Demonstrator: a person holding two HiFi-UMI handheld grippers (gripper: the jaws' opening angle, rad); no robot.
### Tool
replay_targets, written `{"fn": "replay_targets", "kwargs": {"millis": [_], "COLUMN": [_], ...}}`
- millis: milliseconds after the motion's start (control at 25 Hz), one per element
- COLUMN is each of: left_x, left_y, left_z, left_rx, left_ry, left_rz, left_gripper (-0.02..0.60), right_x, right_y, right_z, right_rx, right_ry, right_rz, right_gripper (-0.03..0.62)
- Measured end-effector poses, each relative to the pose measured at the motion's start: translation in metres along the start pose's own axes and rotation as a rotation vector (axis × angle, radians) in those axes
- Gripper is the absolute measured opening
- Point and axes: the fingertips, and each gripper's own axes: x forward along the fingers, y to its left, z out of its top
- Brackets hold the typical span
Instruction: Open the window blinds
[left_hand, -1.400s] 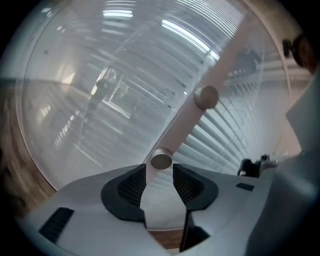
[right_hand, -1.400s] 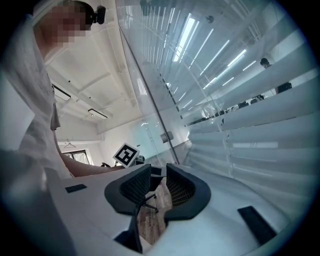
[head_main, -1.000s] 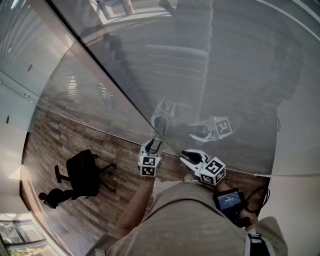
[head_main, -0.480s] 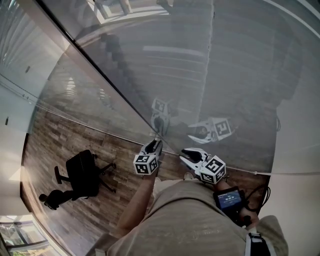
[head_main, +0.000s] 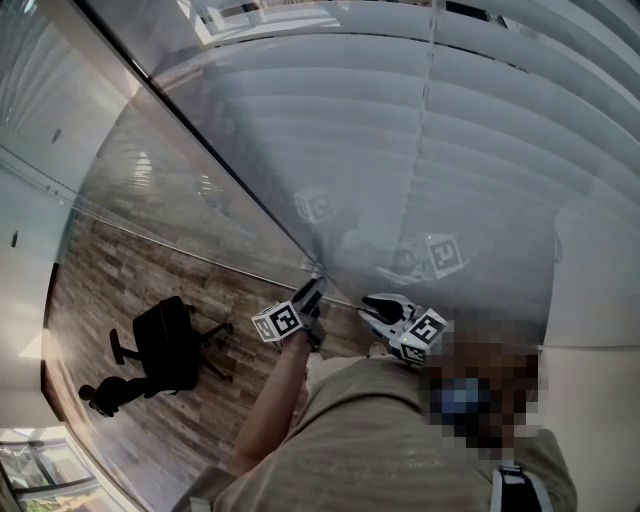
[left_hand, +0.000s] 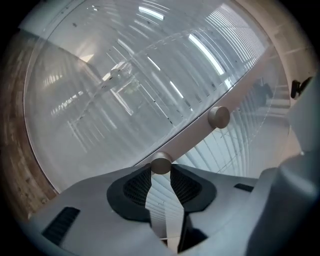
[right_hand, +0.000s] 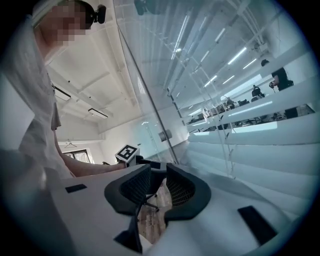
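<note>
1. Left gripper (head_main: 312, 290) is at centre of the head view. Its jaws have just been closing and are now clamped on the round knob (left_hand: 161, 164) on the frame bar (left_hand: 195, 135).
2. Right gripper (right_hand: 157, 176) sits just to the right of it, jaws a bit apart w/ nothing btwn them.
3. Blinds (head_main: 480, 150) fill the upper right of the head view, behind glass. In the right gripper view the slats are tilted w/ bright gaps.
4. 2nd knob (left_hand: 218, 116) is further up the bar.
</note>
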Motion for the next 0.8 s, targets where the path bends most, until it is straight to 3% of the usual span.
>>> {"fn": "replay_targets", "kwargs": {"millis": [80, 320, 480, 600, 800], "left_x": [-0.001, -0.005, -0.002, -0.003, -0.004], "left_y": [0.002, 0.002, 0.005, 0.004, 0.004], "left_z": [-0.002, 0.002, 0.001, 0.006, 0.016], "left_rx": [0.088, 0.545, 0.740, 0.780, 0.642], "left_ry": [0.011, 0.046, 0.071, 0.071, 0.049], "left_rz": [0.036, 0.224, 0.305, 0.327, 0.287], "left_gripper": [0.130, 0.170, 0.169, 0.135, 0.133], "right_x": [-0.001, -0.003, -0.004, -0.003, -0.003], "right_y": [0.000, -0.001, -0.002, -0.002, -0.005], "right_z": [-0.004, -0.009, -0.014, -0.012, -0.005], "right_rx": [-0.001, 0.000, -0.001, -0.002, 0.004], "right_ry": [-0.001, -0.003, -0.005, -0.005, -0.006], "right_rz": [0.003, -0.002, -0.003, -0.005, -0.020], "right_gripper": [0.103, 0.103, 0.103, 0.103, 0.103]}}
